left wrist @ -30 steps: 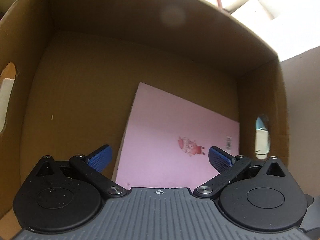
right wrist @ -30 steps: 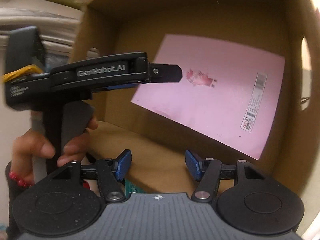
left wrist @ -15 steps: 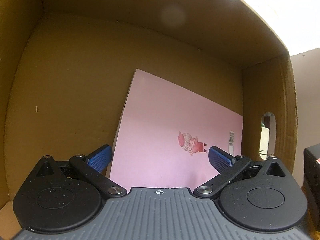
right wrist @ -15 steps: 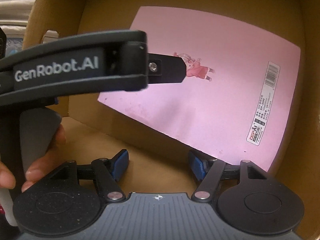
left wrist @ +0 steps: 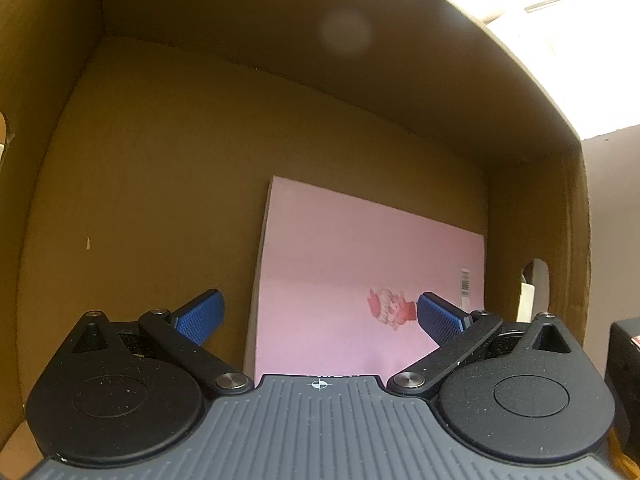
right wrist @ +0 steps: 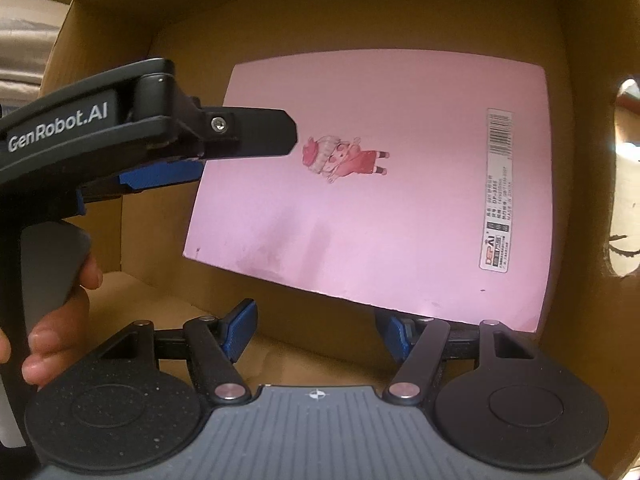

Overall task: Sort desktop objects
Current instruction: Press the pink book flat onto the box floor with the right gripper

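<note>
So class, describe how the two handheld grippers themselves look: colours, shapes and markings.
Each has a ribbed grey body, two round black discs, black linkage arms with silver pivots and blue textured fingertips. The left gripper, seen side-on, is black with white "GenRobot.AI" lettering and a grey handle; the right gripper matches.

left gripper (left wrist: 320,314): spread, empty | right gripper (right wrist: 320,330): spread, empty

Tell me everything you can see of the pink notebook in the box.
The pink notebook lies closed on the floor of the cardboard box, toward its right wall. Its plain matte cover bears a small cartoon figure and a barcode label along one edge. Neither open gripper holds it; the left gripper hovers just above.
</note>
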{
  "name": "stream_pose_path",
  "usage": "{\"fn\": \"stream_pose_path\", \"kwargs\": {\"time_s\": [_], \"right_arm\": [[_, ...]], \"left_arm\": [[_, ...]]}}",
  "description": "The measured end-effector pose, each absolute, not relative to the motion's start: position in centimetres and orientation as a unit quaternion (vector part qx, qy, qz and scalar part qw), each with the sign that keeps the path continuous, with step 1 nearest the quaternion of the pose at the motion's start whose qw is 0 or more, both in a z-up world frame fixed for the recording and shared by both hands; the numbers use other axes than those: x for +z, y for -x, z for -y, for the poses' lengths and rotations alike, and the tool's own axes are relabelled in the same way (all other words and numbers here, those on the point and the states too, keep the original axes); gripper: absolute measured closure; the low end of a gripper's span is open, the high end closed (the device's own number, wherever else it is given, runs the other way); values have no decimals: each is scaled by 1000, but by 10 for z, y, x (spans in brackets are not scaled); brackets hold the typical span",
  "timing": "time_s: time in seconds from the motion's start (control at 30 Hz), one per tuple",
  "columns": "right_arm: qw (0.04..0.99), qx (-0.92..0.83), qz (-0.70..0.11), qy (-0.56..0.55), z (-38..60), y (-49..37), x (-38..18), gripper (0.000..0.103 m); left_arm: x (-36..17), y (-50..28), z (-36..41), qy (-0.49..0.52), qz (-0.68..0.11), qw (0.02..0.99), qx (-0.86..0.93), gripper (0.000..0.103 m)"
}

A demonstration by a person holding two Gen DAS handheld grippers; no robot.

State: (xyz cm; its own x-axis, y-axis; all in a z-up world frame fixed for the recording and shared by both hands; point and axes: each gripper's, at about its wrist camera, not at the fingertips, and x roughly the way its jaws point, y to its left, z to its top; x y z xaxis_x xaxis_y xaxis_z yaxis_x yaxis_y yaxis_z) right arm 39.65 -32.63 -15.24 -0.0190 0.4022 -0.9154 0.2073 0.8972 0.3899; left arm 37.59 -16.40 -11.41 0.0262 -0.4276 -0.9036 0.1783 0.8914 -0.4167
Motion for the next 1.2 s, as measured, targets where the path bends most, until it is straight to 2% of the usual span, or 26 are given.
{"fn": "stream_pose_path", "kwargs": {"time_s": [0.63,1.2], "right_arm": [[682,66,-691,-230,311,-368,-167,35],[711,63,-650,-258,293,-343,-187,35]], "left_arm": [[-127,-367,179,92,-663,707,-230,0],[-133,-378,194,114,-627,725,-262,0]]}}
